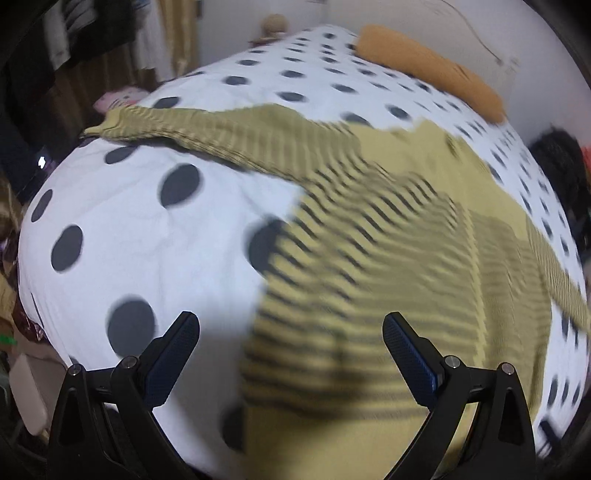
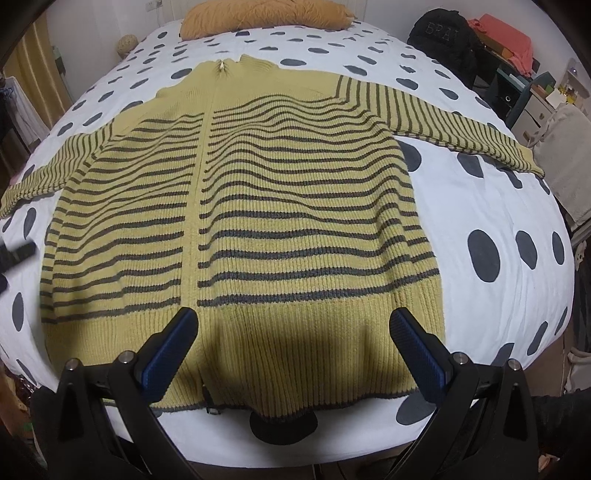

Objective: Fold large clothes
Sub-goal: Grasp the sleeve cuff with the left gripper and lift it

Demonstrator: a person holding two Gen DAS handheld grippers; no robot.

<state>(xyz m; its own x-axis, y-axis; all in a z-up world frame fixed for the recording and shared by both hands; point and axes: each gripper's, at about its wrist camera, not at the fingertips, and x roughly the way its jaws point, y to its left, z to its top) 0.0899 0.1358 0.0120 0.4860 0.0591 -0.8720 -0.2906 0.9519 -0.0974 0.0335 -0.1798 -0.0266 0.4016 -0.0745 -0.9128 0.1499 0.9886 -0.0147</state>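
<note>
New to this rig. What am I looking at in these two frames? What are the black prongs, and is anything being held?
No robot arm here: a person holds a pair of tongs in each hand, with a fisheye camera on each looking along the fingers. One picture is from the left tongs, blurred; the other is from the right tongs. Both are open and hold nothing. A yellow striped sweater lies spread flat, sleeves out, on a white polka-dot bedspread. An orange pillow lies at the far end of the bed.
</note>
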